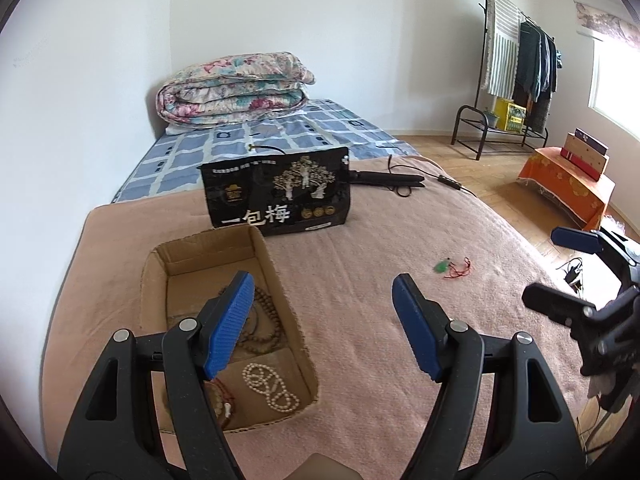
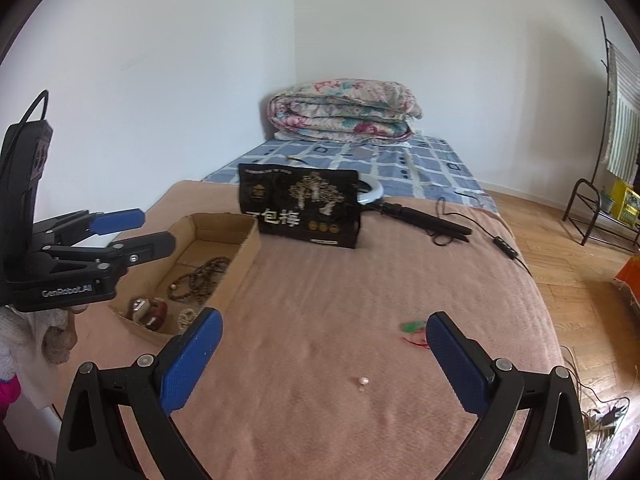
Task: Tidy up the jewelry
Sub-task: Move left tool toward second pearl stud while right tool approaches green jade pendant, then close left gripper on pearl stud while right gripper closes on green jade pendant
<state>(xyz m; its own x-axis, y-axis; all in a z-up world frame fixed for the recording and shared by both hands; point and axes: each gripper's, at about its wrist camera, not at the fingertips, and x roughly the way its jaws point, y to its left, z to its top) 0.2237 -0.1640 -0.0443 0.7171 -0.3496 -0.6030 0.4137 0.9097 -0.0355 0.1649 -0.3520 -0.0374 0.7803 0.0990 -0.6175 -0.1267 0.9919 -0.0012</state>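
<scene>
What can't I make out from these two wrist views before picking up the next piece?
- Small pale item on the pink blanket, right wrist view: too small to identify.
- Green pendant on red cord: blurred there, tiny in the left view.
- Brown cardboard box, near-left corner: hidden behind the left hand-held gripper finger.
- Round white ring: mostly behind the black printed bag.

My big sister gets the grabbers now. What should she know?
Left gripper: jaws open, empty, over the cardboard box.
Right gripper: jaws open, empty, above the pink blanket.
In the box: brown bead strings, white pearl strand, more pieces at its near end.
Left out on the blanket: green pendant on red cord and a tiny pale piece. Both likely go in the box.
</scene>
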